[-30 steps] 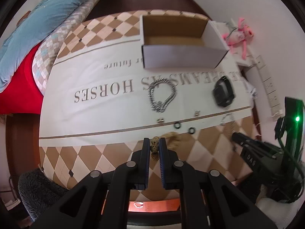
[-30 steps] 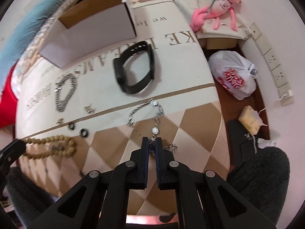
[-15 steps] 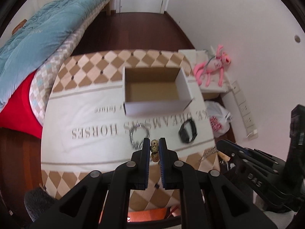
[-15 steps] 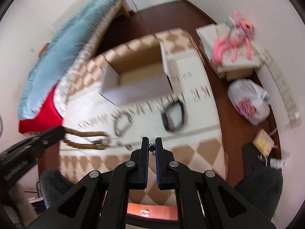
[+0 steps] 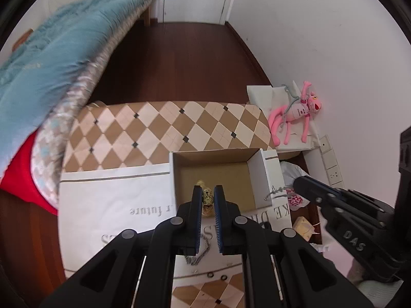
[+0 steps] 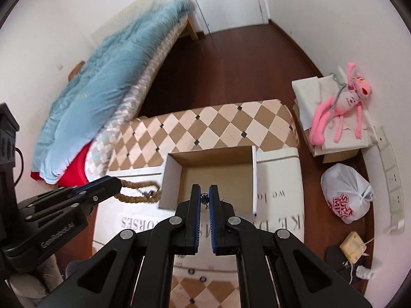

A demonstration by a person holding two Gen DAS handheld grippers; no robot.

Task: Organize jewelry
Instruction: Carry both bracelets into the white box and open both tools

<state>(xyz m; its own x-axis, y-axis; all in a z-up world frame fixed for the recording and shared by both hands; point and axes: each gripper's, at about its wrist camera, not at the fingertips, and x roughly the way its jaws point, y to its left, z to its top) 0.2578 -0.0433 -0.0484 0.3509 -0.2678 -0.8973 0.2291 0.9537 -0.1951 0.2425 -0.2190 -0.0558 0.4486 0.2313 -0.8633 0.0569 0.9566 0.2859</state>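
An open white cardboard box (image 5: 257, 174) (image 6: 171, 177) stands on the table. My left gripper (image 5: 208, 192) is shut on a tan wooden bead necklace (image 5: 207, 197), held above the box's near wall; the strand (image 6: 138, 192) hangs left of the box in the right wrist view. My right gripper (image 6: 204, 196) is shut on a silver chain bracelet (image 6: 204, 198) above the box's near edge; the chain (image 5: 276, 191) dangles by the box's right wall. A silver curb chain (image 5: 199, 252) and small black rings (image 5: 217, 276) lie on the cloth behind the fingers.
The table has a checkered top (image 5: 164, 128) and a white printed cloth (image 5: 108, 200). A bed with a blue quilt (image 6: 102, 82) is at left. A pink plush toy (image 6: 339, 107) and a white plastic bag (image 6: 346, 195) lie at right.
Both grippers have risen and moved forward from the table's near edge to above the box, carrying the bead necklace and the silver bracelet. The box now lies directly under the fingertips.
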